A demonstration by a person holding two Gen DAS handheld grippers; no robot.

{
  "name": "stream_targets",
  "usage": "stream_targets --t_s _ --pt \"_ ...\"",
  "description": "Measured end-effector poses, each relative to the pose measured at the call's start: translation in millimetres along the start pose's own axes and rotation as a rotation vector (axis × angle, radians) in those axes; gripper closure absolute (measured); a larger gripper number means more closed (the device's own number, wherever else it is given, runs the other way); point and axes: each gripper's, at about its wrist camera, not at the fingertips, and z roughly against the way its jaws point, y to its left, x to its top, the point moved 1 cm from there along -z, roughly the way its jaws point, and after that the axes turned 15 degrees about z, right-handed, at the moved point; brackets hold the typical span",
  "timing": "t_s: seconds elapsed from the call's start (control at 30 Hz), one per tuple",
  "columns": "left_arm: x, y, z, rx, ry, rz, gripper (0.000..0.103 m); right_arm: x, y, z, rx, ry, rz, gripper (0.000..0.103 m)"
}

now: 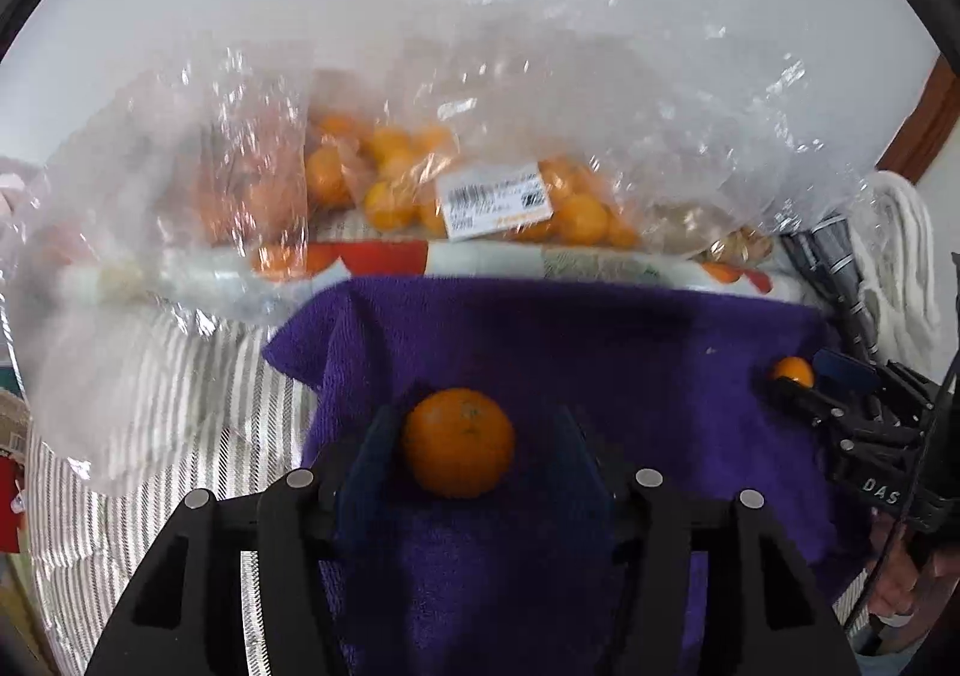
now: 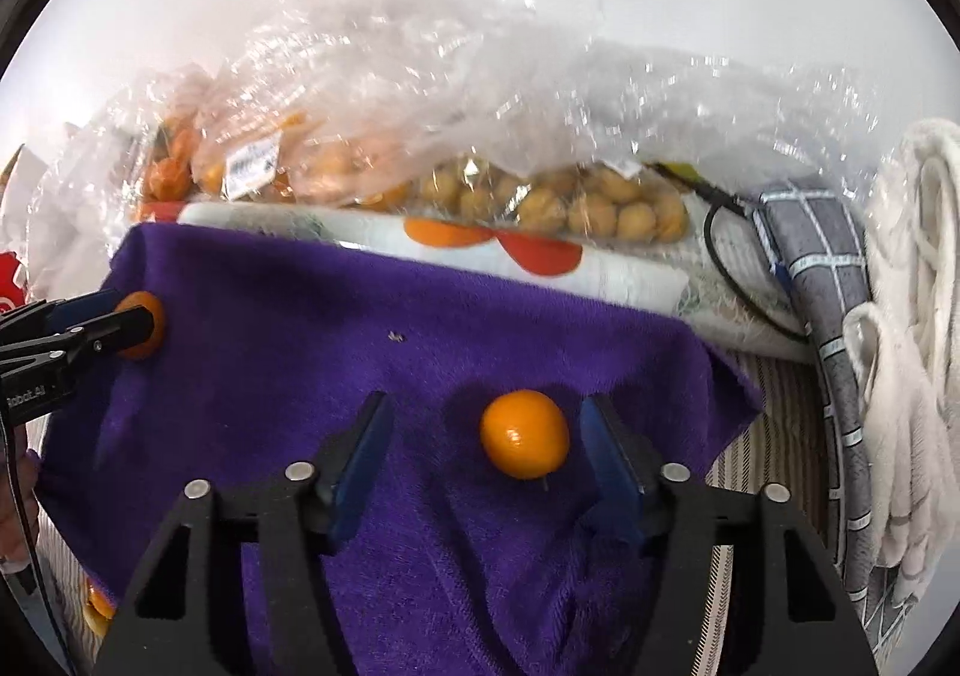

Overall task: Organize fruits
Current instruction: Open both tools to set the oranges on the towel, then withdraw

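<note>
A purple towel [image 1: 600, 352] lies in front of me; it also shows in the right wrist view [image 2: 270, 376]. A mandarin [image 1: 459, 442] rests on it between the open fingers of my left gripper [image 1: 474, 436], near the left finger. A smaller orange fruit [image 2: 524, 442] rests on the towel between the open fingers of my right gripper [image 2: 486, 430], closer to the right finger. Each gripper shows in the other's view, the right one [image 1: 798, 385] and the left one [image 2: 129, 325], with its fruit [image 1: 793, 371] [image 2: 141, 325] beside the fingertips.
Clear plastic bags of small oranges [image 1: 390, 178] and of pale brown round fruits [image 2: 600, 202] lie behind the towel on a patterned cloth [image 2: 540, 256]. A black cable [image 2: 720, 244], a grey checked cloth [image 2: 834, 280] and a white knitted cloth [image 2: 912, 316] are at the right. Striped fabric [image 1: 198, 376] lies left.
</note>
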Motion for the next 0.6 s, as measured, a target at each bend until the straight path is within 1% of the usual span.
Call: stream_targets --t_s 0.1,0.3,0.43,0.5,0.6 --pt "1.7 -0.7 9.3 -0.019 -0.019 0.006 0.047 3.3 1.4 9.1 -0.023 -0.021 -0.004 0.038" --pt "5.9 -1.2 41.4 -0.046 -0.101 0.025 0.048 8.5 1.4 38.4 -0.066 -0.096 -0.028 0.038" --pt "8.7 -7.5 66.9 -0.082 -0.145 0.014 0.049 8.0 -3.8 65.8 -0.131 -0.154 -0.051 0.038" --pt "10.2 -9.0 81.9 -0.113 -0.162 0.004 0.049 4.8 -6.3 79.4 -0.126 -0.167 -0.076 0.038" --pt "9.5 -15.4 102.9 -0.133 -0.202 -0.030 0.049 -5.9 -6.8 98.9 -0.121 -0.172 -0.107 0.038"
